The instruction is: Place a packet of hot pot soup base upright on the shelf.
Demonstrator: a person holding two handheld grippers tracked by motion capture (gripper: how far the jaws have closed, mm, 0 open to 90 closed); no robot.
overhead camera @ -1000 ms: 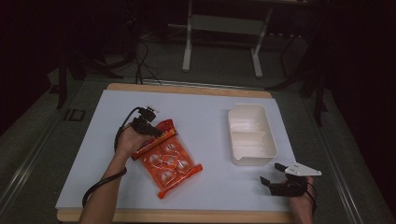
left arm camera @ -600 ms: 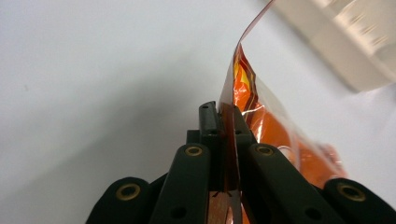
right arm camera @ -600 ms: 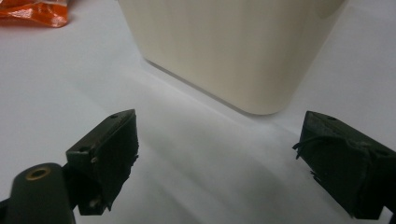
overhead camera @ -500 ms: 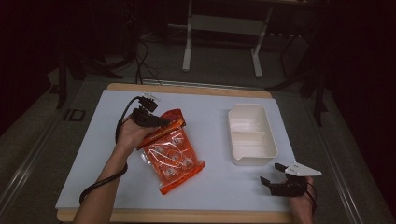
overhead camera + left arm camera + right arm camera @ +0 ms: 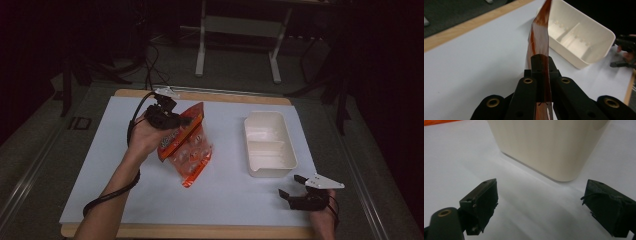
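left gripper (image 5: 541, 75) jaws pinch the orange bag (image 5: 187, 145); right gripper (image 5: 541, 202) jaws gape empty before the white tray (image 5: 544, 147).

A dim lab: white-topped table (image 5: 100, 165), floor cables (image 5: 150, 55), metal stand (image 5: 240, 30).

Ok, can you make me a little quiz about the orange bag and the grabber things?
1. True or false: the left gripper is shut on the orange bag.
2. What do the jaws of the right gripper hold? A) the bag B) the white container C) nothing
3. Fill in: the white container stands on the white table cover and has ___ compartments.

Key
1. True: in the left gripper view the jaws pinch the bag's thin top edge.
2. C: the jaws stand wide apart over bare cover, near the container.
3. Two: a low divider splits it, and both halves look empty.
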